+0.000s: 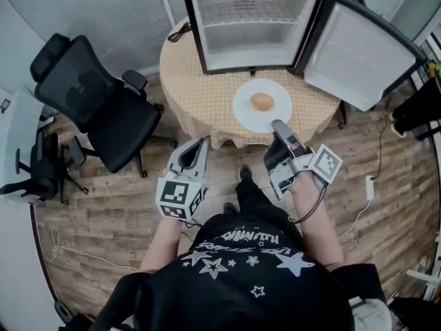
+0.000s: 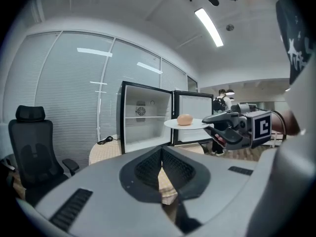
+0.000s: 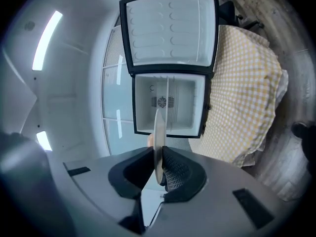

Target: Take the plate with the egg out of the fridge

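In front of the open fridge (image 1: 251, 43), the plate (image 1: 242, 110) hangs in the air over the near edge of the round surface (image 1: 193, 81), clear of the shelves. The egg (image 1: 261, 101) sits loose near the middle of the plate. The right tongs (image 1: 278, 125) are clenched on the near rim, and the right gripper view shows the plate (image 3: 159, 132) edge-on, pinched between the pads. The left tongs (image 1: 200, 143) are closed with nothing in them and are held low, well apart from the plate.

The plate looks already out of the fridge, so what remains is likely to carry it and set it down. The whole load hangs from one pinch on the rim, so the far edge will tend to droop. The egg is round and unrestrained and would roll at the first tilt.

- Hold the wrist so the plate stays level; the left gripper view shows the plate (image 2: 197, 125) flat now.
- Move slowly, with no jerks or quick stops.
- Steer clear of the fridge door (image 1: 358, 57) at the right.
- Lower the plate onto the checked cloth until its base rests flat.
- Loosen the pinch only once the plate is seated.
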{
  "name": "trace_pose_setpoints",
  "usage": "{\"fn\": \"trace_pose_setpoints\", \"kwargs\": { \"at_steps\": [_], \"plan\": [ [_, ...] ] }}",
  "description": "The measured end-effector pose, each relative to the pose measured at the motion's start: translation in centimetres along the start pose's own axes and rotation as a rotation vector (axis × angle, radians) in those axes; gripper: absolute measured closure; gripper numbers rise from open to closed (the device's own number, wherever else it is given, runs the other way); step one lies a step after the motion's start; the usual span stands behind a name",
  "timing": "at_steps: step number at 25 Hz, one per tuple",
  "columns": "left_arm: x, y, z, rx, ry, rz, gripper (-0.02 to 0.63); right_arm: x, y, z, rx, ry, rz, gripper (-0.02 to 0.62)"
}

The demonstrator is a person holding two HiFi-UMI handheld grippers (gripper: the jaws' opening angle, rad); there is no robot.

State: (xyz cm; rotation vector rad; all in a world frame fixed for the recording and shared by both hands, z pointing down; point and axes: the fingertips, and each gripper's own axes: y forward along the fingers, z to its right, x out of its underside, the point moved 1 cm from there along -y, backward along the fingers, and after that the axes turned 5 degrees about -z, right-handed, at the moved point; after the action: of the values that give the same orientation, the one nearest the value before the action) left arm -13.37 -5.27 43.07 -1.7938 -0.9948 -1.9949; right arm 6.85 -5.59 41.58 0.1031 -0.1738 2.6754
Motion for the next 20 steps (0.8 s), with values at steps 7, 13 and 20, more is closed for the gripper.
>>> {"fn": "trace_pose_setpoints", "kwargs": {
  "at_steps": [7,13,20],
  "plan": [
    [0.6,-0.7,1.6,0.004,-0.017,-0.001,0.601,-0.5,-2.3,-0.4,-0.003,0.002,0.027,0.538],
    [0.4,-1.7,2.5,-0.037,-0.012,0.003,0.601,-0.4,-3.1,-0.4,-0.025,0.011,-0.009,0.538],
    [-1.5,-1.5,8.3,-0.079,-0.013,0.053,0.601,-2.2,-8.8,-1.2,-0.034,0.007,-0.051,0.538]
  ]
}}
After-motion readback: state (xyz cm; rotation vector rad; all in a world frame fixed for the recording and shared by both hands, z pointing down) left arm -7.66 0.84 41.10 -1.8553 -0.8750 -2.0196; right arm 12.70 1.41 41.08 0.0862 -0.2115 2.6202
